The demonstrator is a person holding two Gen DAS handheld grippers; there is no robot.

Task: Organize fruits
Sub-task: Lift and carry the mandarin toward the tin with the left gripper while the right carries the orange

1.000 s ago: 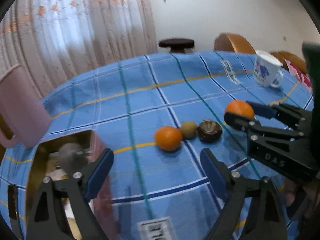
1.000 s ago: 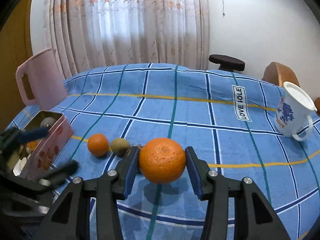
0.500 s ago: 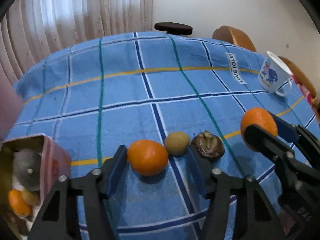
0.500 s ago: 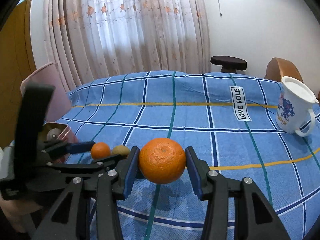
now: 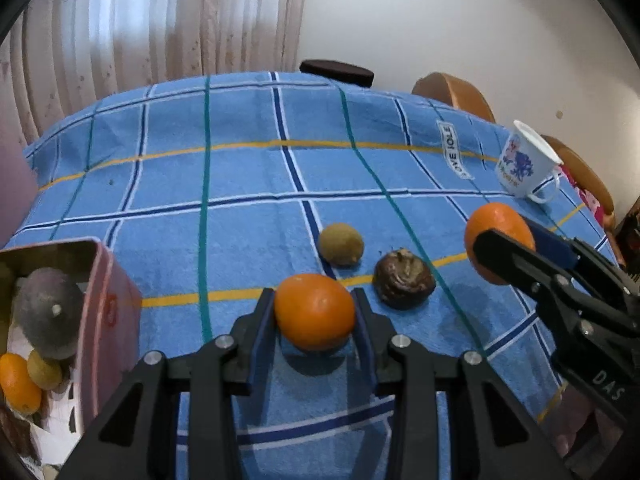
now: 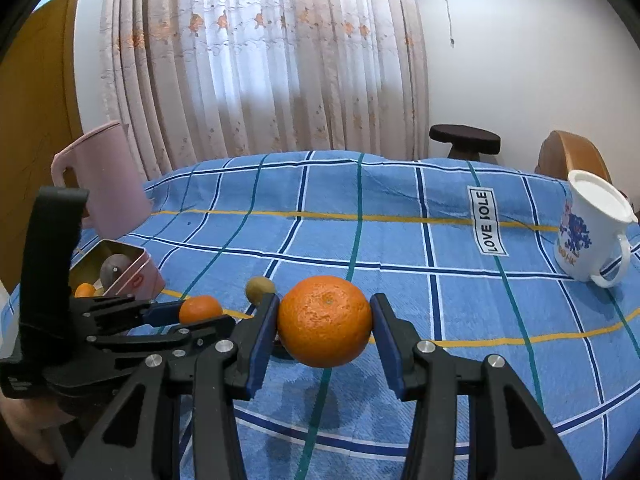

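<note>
A small orange (image 5: 316,306) rests on the blue checked tablecloth (image 5: 240,224). My left gripper (image 5: 314,318) is closing around it, and both blue pads touch its sides. The same gripper (image 6: 192,318) and orange (image 6: 200,308) show at the left of the right wrist view. My right gripper (image 6: 325,324) is shut on a larger orange (image 6: 325,318) and holds it just above the cloth; it appears at the right of the left wrist view too (image 5: 496,228). A greenish-brown fruit (image 5: 342,244) and a dark wrinkled fruit (image 5: 404,280) lie just beyond the small orange.
An open pink tin (image 5: 98,280) at the left holds several fruits. A pink jug (image 6: 108,176) stands behind it. A white mug (image 6: 588,232) stands at the right, with a wooden chair (image 5: 456,92) and a dark stool (image 6: 464,140) past the table's far edge.
The left gripper came down and forward over the small orange and its jaws narrowed from wide apart to touching it. The right gripper kept the larger orange nearly still.
</note>
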